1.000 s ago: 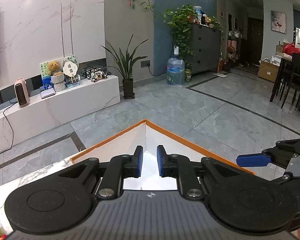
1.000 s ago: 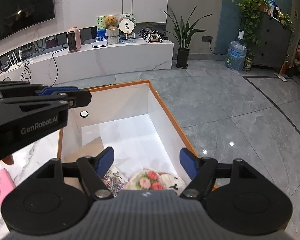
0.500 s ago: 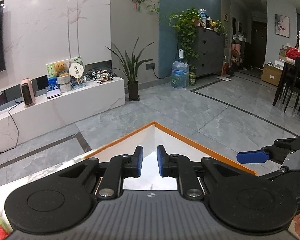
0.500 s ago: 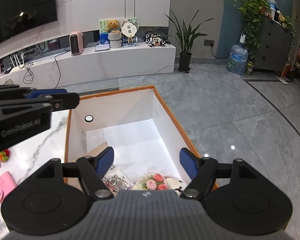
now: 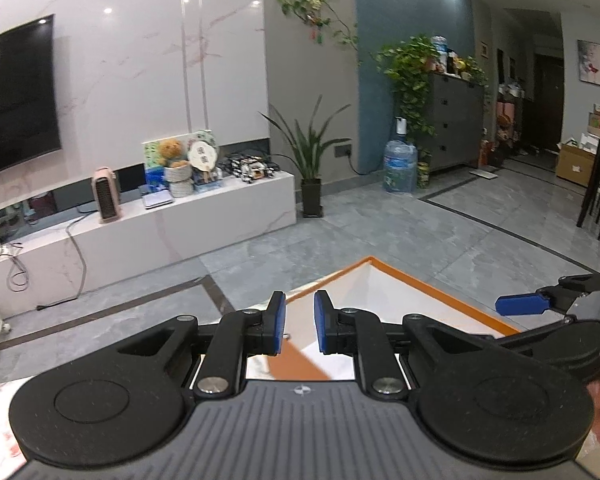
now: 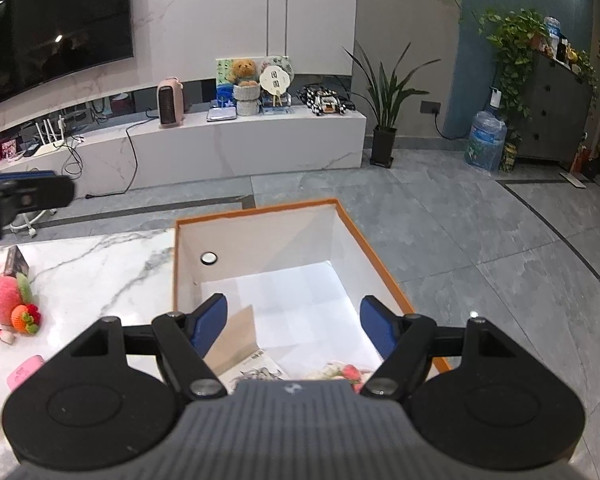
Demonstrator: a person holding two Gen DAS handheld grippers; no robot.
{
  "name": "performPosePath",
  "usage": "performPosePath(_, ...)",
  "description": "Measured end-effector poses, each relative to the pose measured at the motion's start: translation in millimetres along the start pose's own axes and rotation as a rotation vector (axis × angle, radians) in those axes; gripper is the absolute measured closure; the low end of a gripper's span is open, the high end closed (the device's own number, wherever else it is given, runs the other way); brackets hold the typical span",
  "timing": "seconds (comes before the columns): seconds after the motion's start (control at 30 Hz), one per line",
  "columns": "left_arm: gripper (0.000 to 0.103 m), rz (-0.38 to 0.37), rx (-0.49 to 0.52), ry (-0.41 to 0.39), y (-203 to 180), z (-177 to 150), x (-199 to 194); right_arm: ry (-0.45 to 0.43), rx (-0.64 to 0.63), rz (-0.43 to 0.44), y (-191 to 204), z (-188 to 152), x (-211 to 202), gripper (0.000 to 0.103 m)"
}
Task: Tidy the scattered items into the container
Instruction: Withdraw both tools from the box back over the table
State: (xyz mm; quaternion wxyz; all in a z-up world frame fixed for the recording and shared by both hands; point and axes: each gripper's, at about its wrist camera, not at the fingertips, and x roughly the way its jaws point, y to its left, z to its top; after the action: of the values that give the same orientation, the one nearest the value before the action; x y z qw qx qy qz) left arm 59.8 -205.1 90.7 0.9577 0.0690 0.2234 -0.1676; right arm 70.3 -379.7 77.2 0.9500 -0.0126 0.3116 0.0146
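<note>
**Orange-rimmed box partly filled, items left on the bench**

The container (image 6: 260, 248) is seen from the right wrist view as a deep rectangular box with white inner walls and a thin orange rim; a small round hole is set in its far wall. It is placed at the edge of the marble bench (image 6: 100, 268), with grey floor tiles beyond it. Inside, at the near end, a printed leaflet (image 6: 256, 368) and a floral item with pink blossoms (image 6: 346, 372) are partly hidden by the gripper body — a brown cardboard flap is seen beside them.

The right gripper (image 6: 294, 326) is held above the box with its blue pads spread wide, nothing between them. The left gripper (image 5: 300, 326) is held over the box's corner with its pads drawn close together, a narrow gap left between, and nothing pinched.

On the bench to the left of the box, a pink plush peach (image 6: 4, 300), a small orange knitted strawberry (image 6: 26, 318) and a pink case (image 6: 24, 372) are left scattered, well apart from the container.
</note>
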Motion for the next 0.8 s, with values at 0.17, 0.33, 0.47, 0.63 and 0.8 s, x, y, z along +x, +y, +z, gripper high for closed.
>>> performPosePath(0.17, 0.084, 0.048, -0.011, -0.008, 23.2, -6.8, -25.0, -0.02, -0.021, 0.02, 13.5, 0.0, -6.5, 0.027)
performPosePath(0.33, 0.083, 0.101, -0.032, -0.009, 50.0, -15.5, -48.2, -0.053, -0.04, 0.051, 27.5, -0.5, -14.9, 0.027)
performPosePath(0.47, 0.083, 0.137, -0.049, -0.003, 69.2, -25.2, -64.3, -0.076, -0.058, 0.082, 40.8, -1.6, -22.2, 0.026)
performPosePath(0.63, 0.082, 0.174, -0.079, 0.006, 92.6, -41.1, -84.0, -0.087, -0.087, 0.108, 57.8, -5.6, -28.7, 0.025)
performPosePath(0.8, 0.08, 0.198, -0.112, 0.033, 112.9, -59.0, -99.7, -0.088, -0.113, 0.128, 72.3, -8.5, -32.0, 0.024)
